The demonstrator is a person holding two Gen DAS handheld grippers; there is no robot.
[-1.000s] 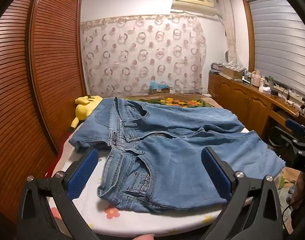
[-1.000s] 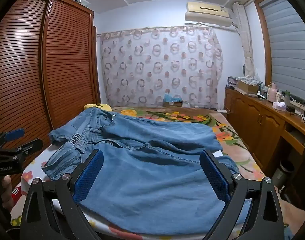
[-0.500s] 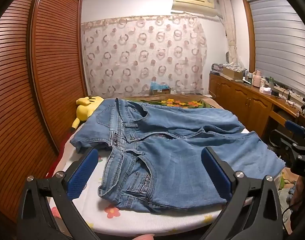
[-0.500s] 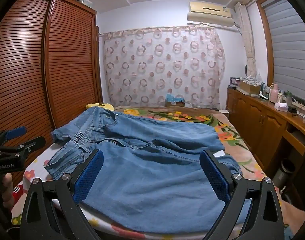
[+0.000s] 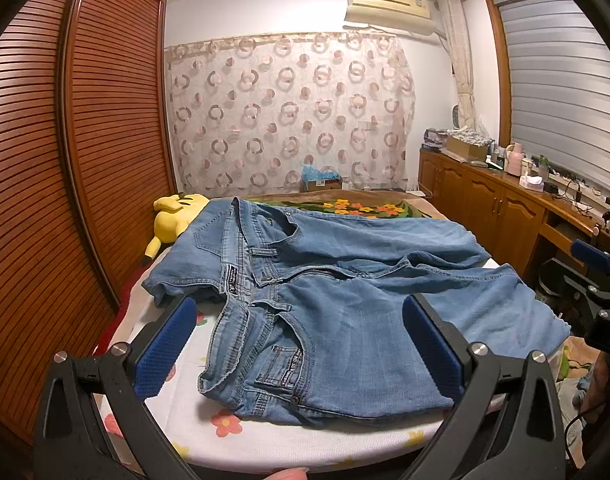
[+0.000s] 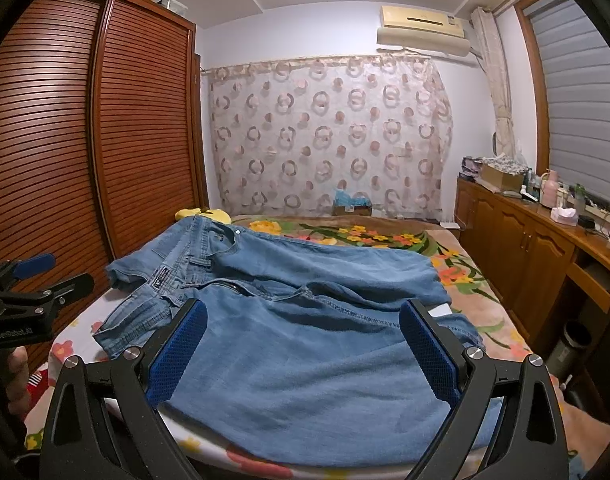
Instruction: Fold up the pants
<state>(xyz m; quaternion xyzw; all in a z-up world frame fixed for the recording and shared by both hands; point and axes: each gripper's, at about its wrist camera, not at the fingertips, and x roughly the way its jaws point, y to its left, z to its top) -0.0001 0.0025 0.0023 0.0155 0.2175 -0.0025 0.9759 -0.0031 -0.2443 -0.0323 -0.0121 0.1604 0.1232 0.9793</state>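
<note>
Both grippers' jaws wide (empty) — above jeans (image 5: 345, 300)

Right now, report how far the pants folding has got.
Done: the jeans lie spread flat on the bed, waistband toward the wardrobe side, both legs side by side, with no fold visible. In hand: nothing; the left gripper and right gripper are both open, short of the cloth. Left: every fold, starting with laying one leg over the other.

Left gripper (image 5: 299, 344) jaws spread wide, hovering near the jeans (image 5: 345, 292) waistband end; right gripper (image 6: 303, 350) jaws spread wide, hovering over the leg end.
</note>
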